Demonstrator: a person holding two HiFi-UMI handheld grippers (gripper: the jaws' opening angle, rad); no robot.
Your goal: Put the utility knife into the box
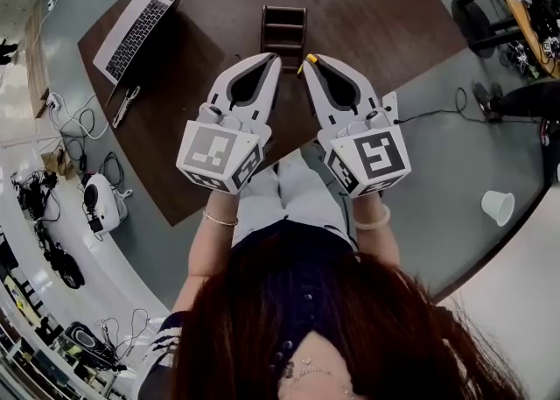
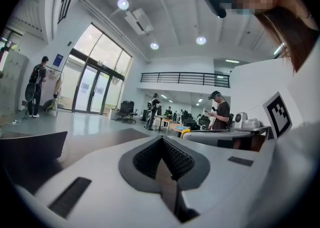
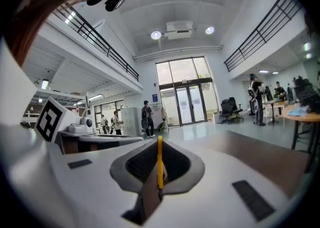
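**Above the counter: knife gripped, not yet boxed**

The right claw [image 3: 159, 141] is clamped on the utility knife [image 3: 160, 164]. The knife is seen as a thin yellow strip, held edge-on and projecting past the tips. The left claw [image 2: 161, 139] is closed on itself, and nothing is held in it. Both claws are held side by side above the counter [image 1: 367, 4], in front of the person's lap.

Progress: the pick-up is judged done and the placing is left. The box [image 1: 284, 29], a dark open frame with cross-bars, stands on the counter just beyond the claw tips in the head view. Nothing yellow is seen inside it. Level views across the hall are given by both gripper cameras, so the claws are judged raised and not yet tipped toward the box.

Surroundings: an open laptop [image 1: 136, 32] is set at the counter's far left, well apart from the box. A paper cup [image 1: 497, 207] lies on the floor to the right, and cables [image 1: 79, 118] are strewn on the floor to the left. No obstacle is seen on the counter between claws and box. Only the left claw, just beside the right, is judged near enough to crowd the lowering.
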